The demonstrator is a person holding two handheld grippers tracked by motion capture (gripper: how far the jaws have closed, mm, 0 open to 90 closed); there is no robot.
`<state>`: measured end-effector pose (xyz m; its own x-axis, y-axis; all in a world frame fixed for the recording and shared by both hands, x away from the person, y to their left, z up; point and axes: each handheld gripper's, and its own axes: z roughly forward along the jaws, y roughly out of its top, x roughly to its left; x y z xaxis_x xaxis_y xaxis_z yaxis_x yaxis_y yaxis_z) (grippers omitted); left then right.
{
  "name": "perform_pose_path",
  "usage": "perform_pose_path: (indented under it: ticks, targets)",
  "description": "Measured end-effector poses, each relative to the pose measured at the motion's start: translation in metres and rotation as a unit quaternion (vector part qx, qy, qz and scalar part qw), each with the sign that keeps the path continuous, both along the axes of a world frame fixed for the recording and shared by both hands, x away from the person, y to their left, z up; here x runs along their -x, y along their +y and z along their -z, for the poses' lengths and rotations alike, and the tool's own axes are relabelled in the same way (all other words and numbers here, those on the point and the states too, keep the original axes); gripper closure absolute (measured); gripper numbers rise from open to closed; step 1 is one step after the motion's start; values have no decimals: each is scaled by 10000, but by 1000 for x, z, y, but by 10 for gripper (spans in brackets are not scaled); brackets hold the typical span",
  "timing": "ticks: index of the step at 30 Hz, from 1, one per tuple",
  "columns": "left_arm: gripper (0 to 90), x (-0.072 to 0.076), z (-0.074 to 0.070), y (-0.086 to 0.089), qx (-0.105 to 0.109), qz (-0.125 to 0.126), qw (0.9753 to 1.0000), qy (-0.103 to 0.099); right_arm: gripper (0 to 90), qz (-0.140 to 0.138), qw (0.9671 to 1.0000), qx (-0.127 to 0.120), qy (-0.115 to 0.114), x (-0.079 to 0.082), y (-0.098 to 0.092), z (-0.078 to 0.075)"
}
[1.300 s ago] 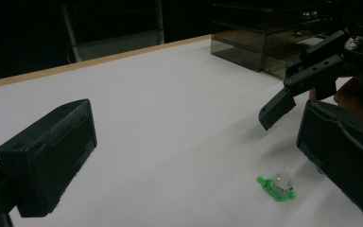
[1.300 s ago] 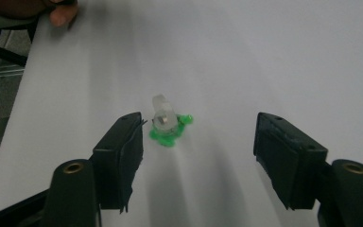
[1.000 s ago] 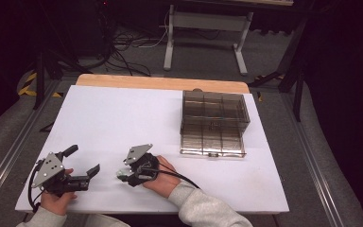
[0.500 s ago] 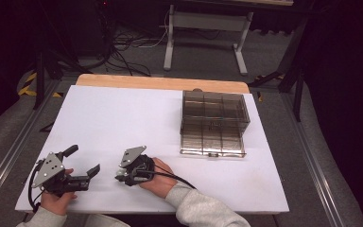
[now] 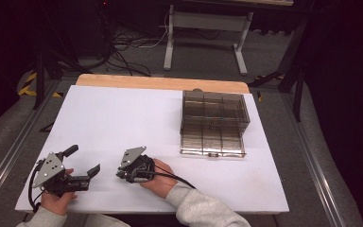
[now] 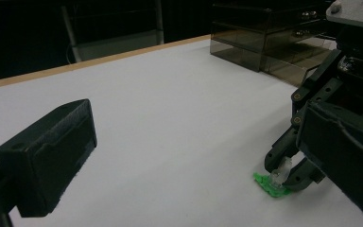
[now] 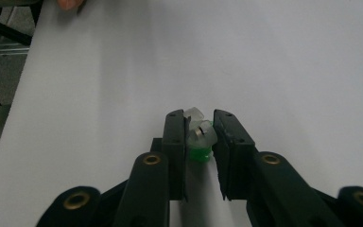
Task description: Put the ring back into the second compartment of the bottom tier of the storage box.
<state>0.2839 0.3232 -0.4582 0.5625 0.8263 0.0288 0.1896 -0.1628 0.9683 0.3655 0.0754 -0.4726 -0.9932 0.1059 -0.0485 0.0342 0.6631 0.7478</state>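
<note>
Here, on the table [image 5: 123,118], the left gripper [image 5: 82,164] rests at seven o'clock with jaws spread wide, holding nothing. Just right of it, the right gripper [image 7: 199,130] has its jaws nearly together, pinching a small clip [image 7: 200,137], clear on top, green beneath, touching the tabletop.
</note>
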Motion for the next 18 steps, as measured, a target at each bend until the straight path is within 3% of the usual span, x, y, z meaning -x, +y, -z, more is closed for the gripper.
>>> perform_pose_path:
  ticks: [18]
  targets:
    - [3,0,0,0,16,-7,10000,14,757,84,9999,-124,-76,0,-10,-13]
